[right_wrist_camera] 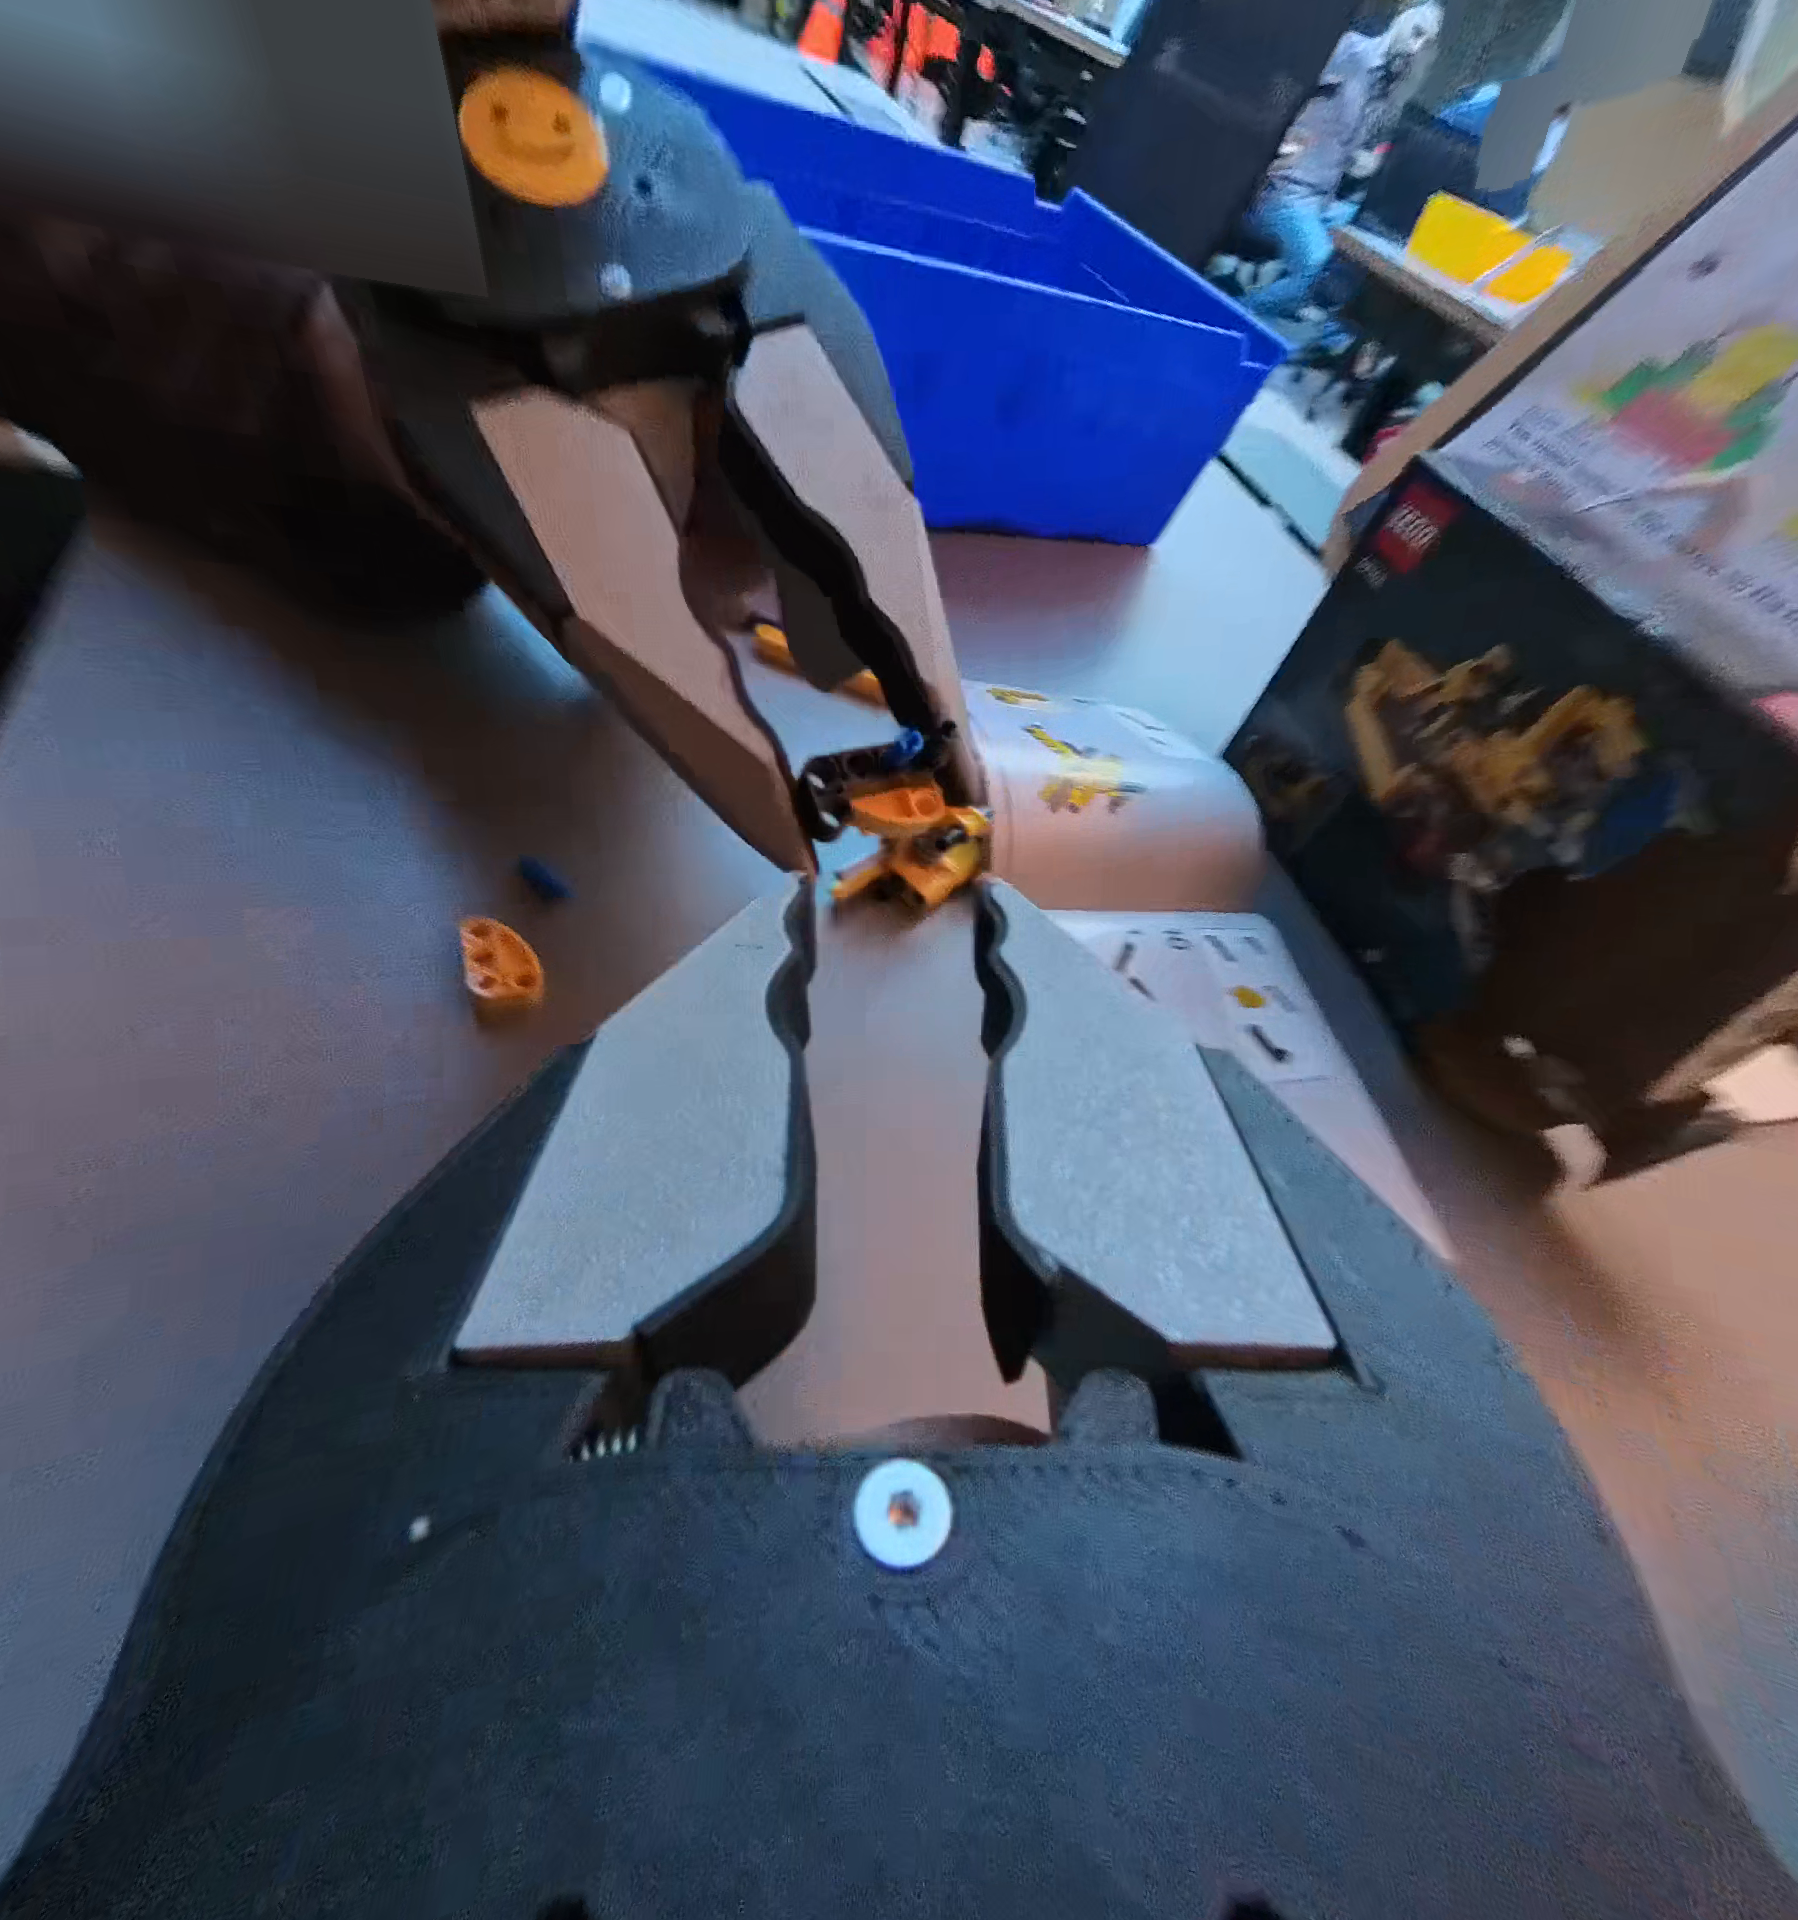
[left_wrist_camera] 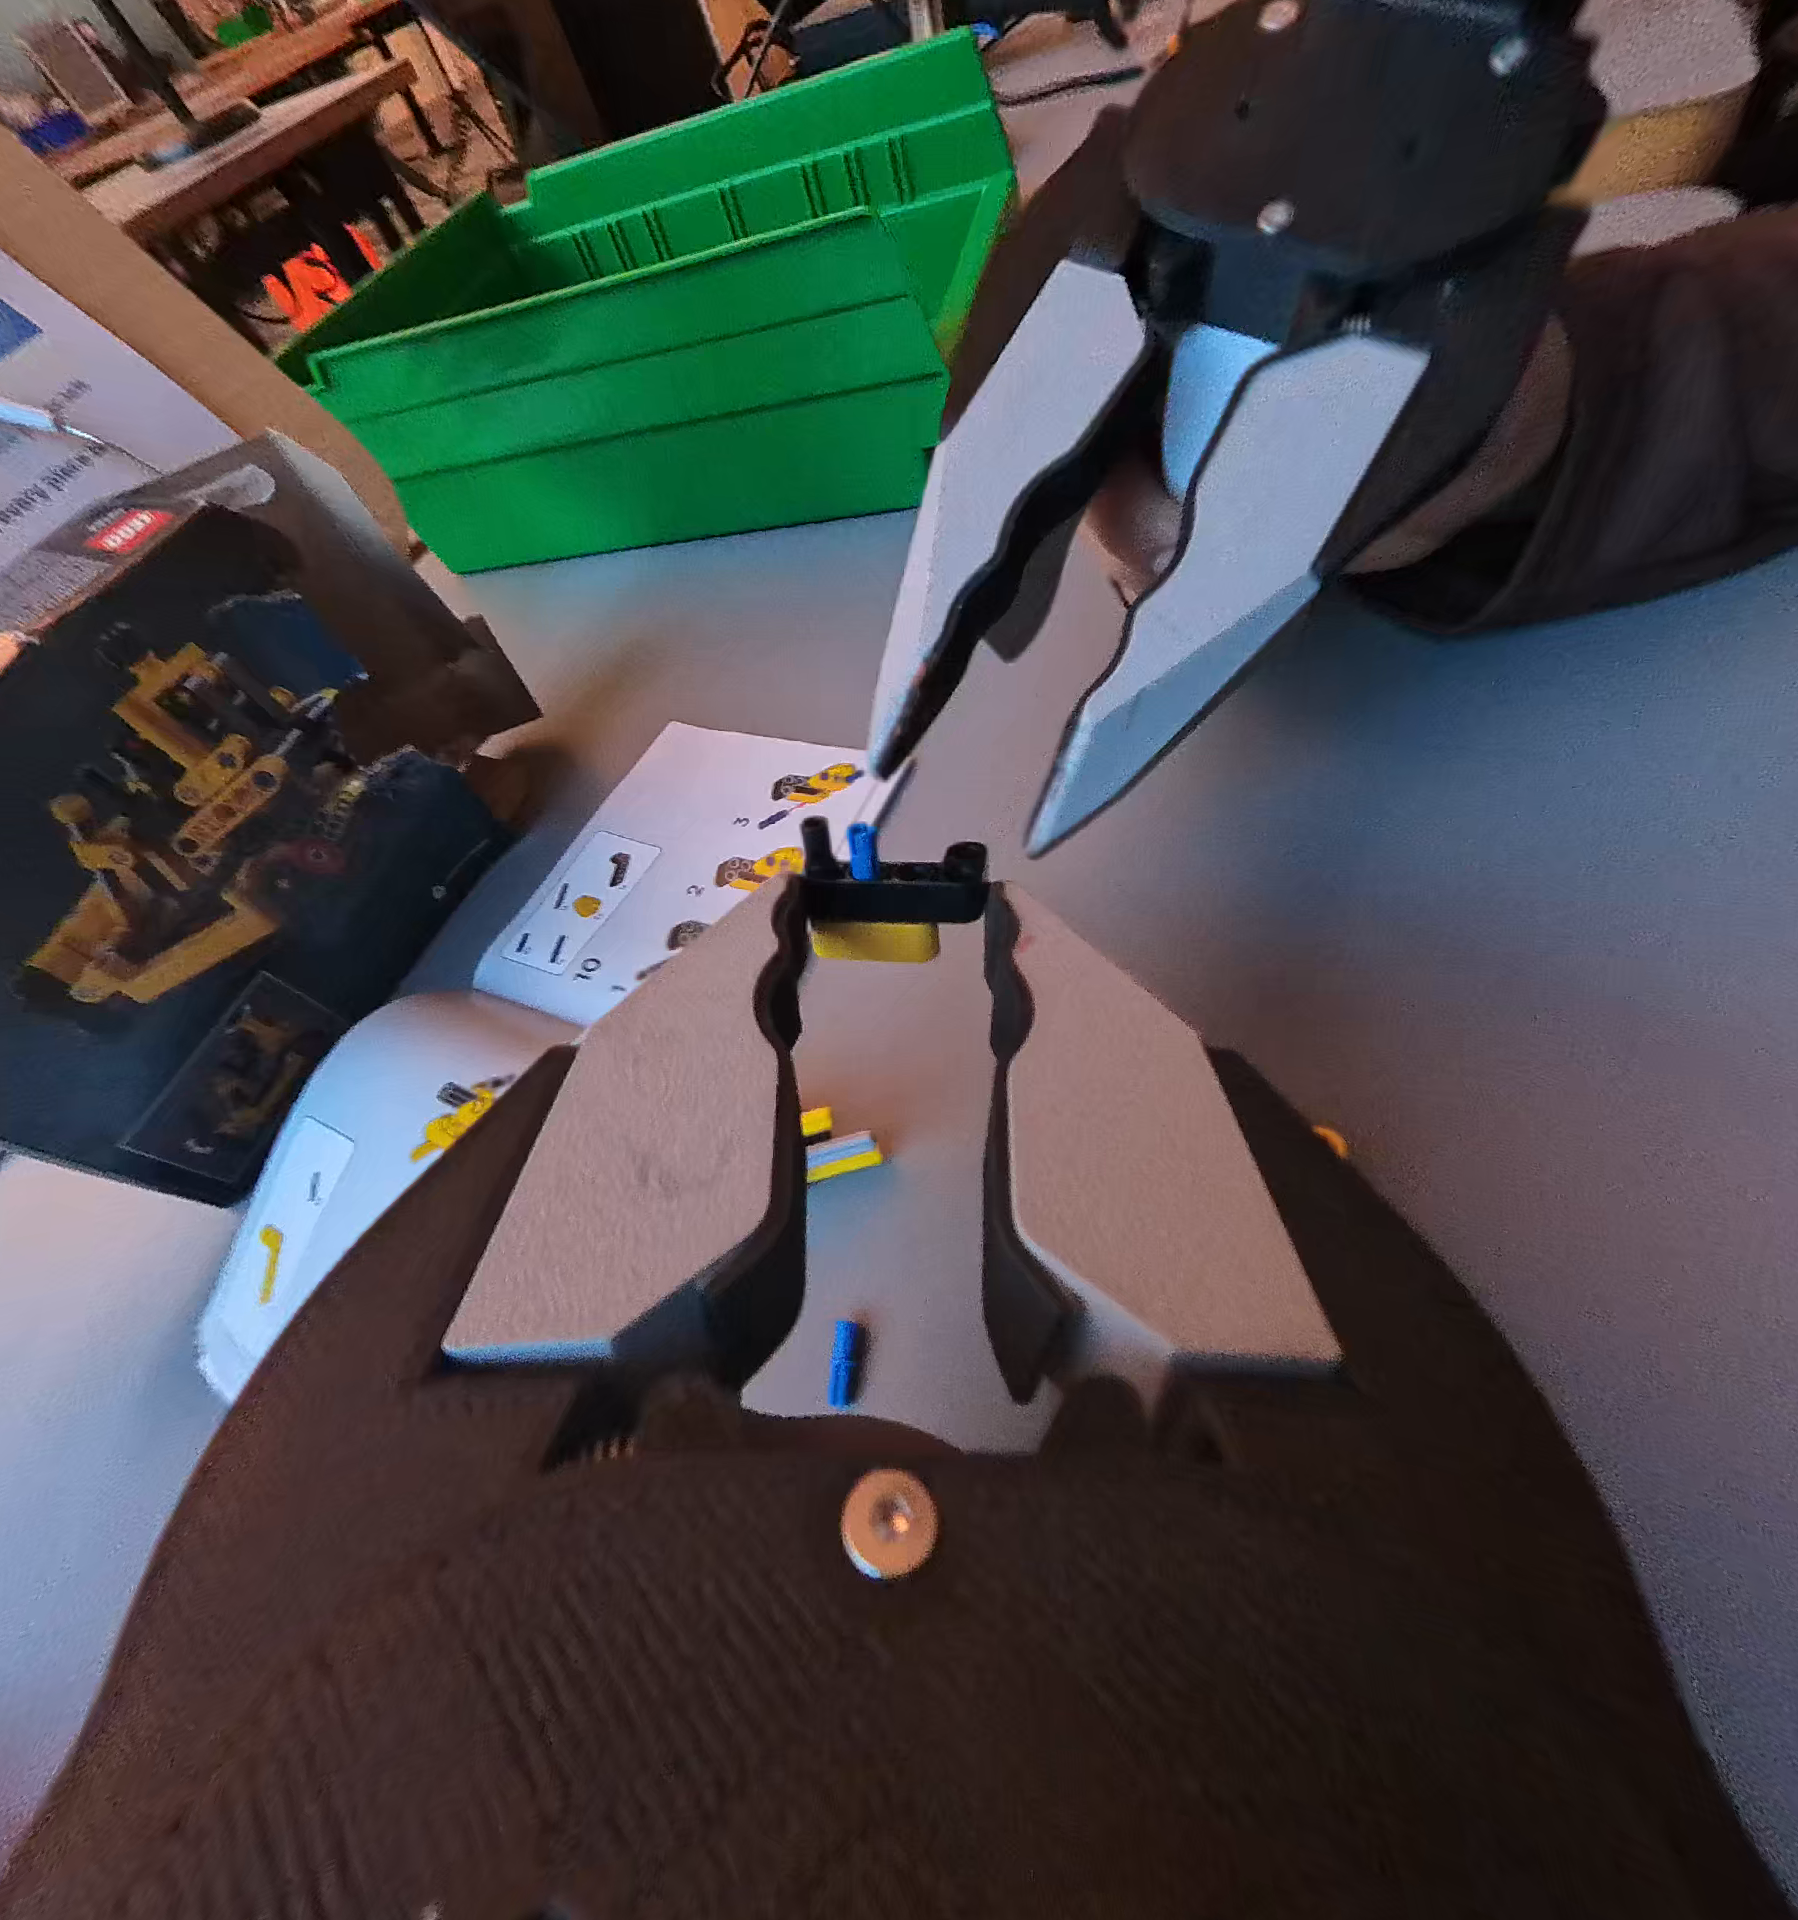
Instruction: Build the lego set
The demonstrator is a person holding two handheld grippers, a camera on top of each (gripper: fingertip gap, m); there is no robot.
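Note:
My left gripper [left_wrist_camera: 892, 899] is shut on a small lego assembly [left_wrist_camera: 890, 904]: a black frame with a blue pin and black pins on top and a yellow part beneath, held above the table. In the right wrist view the assembly [right_wrist_camera: 900, 805] sits between the left gripper's fingertips [right_wrist_camera: 801, 831]. My right gripper [right_wrist_camera: 892, 899] is open and empty, just in front of the assembly; in the left wrist view it [left_wrist_camera: 962, 805] hovers just above and beyond the pins. A loose blue pin [left_wrist_camera: 843, 1363] and small yellow pieces [left_wrist_camera: 838, 1148] lie on the table under the left gripper.
An open instruction booklet [left_wrist_camera: 666, 862] lies beside the printed set box [left_wrist_camera: 199, 810], with a green bin [left_wrist_camera: 666, 343] behind. The right wrist view shows a blue bin [right_wrist_camera: 1030, 343], the box [right_wrist_camera: 1497, 790], a loose yellow part [right_wrist_camera: 500, 961] and a blue pin [right_wrist_camera: 544, 878].

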